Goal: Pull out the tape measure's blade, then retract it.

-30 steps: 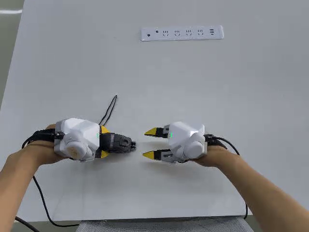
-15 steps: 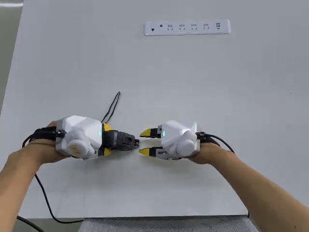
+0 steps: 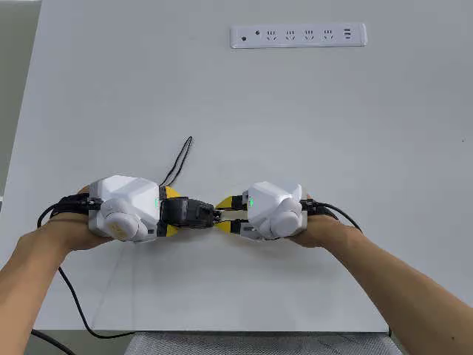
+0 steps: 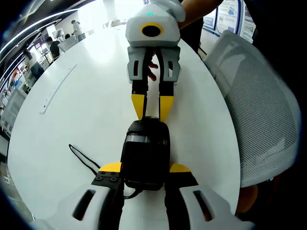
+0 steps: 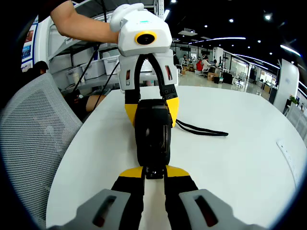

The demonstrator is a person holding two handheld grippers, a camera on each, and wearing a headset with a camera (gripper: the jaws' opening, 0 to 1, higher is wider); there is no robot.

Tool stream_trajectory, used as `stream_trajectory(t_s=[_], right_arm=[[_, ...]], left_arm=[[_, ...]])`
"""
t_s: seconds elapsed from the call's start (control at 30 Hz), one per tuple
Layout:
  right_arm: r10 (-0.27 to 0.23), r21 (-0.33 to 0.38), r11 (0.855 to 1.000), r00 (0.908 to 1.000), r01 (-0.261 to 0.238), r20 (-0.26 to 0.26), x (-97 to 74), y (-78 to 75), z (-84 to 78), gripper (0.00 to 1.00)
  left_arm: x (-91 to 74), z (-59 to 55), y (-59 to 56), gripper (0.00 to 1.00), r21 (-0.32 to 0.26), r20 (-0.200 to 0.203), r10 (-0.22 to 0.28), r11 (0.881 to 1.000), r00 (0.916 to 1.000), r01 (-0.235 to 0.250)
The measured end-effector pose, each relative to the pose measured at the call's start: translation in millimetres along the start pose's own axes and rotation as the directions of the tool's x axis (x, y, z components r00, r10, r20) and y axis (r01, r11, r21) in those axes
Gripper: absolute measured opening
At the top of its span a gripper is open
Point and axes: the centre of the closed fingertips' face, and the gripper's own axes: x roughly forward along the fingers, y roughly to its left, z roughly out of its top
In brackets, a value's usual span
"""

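- Table point(image 3: 332, 133), white, takes up most of the head view.
- Mesh chair point(image 4: 261, 120), grey, runs down the right side of the left gripper view.
- Left gripper point(image 3: 173, 212), lower left of centre in the head view, is clamped on the black tape measure point(image 3: 191, 213), one yellow tip on each side of its case.
- Right gripper point(image 3: 224, 214), just right of the case, points left at its front end. Its jaws are drawn narrow around the small black tab point(image 5: 153, 172); whether they press it cannot be told.
- Power strip point(image 3: 298, 35), white, sits at upper right; its markings are too small to read.
- Label panel point(image 4: 144, 139) on the case is too blurred to read.
- Strap point(image 3: 177, 164), a thin black loop, lies on the table up and left of the case.
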Motion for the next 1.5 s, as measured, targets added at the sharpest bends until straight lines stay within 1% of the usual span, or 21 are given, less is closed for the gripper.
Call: stream_trajectory(t_s=[0.17,0.27,0.33,0.5,0.67,0.9,1.5], right_arm=[[-0.003,0.005,1.0,1.0,0.003,-0.004,2.5,0.3,-0.4,0.14],[-0.005,-0.012,1.0,1.0,0.005,-0.006,2.6,0.0,-0.4,0.14],[-0.006,0.008,1.0,1.0,0.006,-0.005,2.7,-0.7,-0.3,0.13],[-0.01,0.03,1.0,0.9998,0.01,-0.015,2.0,-1.4,0.3,0.11],[-0.003,0.033,0.999,0.9994,0.004,-0.034,2.1,-1.6,-0.6,0.09],[0.007,0.012,1.0,0.9983,-0.006,-0.057,1.8,-1.4,-0.6,0.08],[0.007,-0.004,1.0,0.9976,-0.007,-0.068,-0.7,-1.8,5.9,0.08]], left_arm=[[-0.1,0.6,-0.2,0.28,-0.01,0.015,0.011,1.0,0.9998,-0.011],[-0.1,-0.4,0.4,0.28,-0.014,0.021,0.014,1.0,0.9997,-0.013],[0.1,0.0,0.3,0.28,-0.017,0.023,0.012,1.0,0.9997,-0.012],[-0.2,0.0,0.4,0.28,-0.017,0.024,0.013,1.0,0.9996,-0.012],[-0.2,0.0,0.3,0.28,-0.018,0.023,0.013,1.0,0.9997,-0.013],[-0.8,-0.1,0.1,0.28,-0.015,0.022,0.012,1.0,0.9997,-0.012],[-3.5,-4.2,0.8,0.28,-0.028,0.017,0.017,0.999,0.9997,-0.017]])
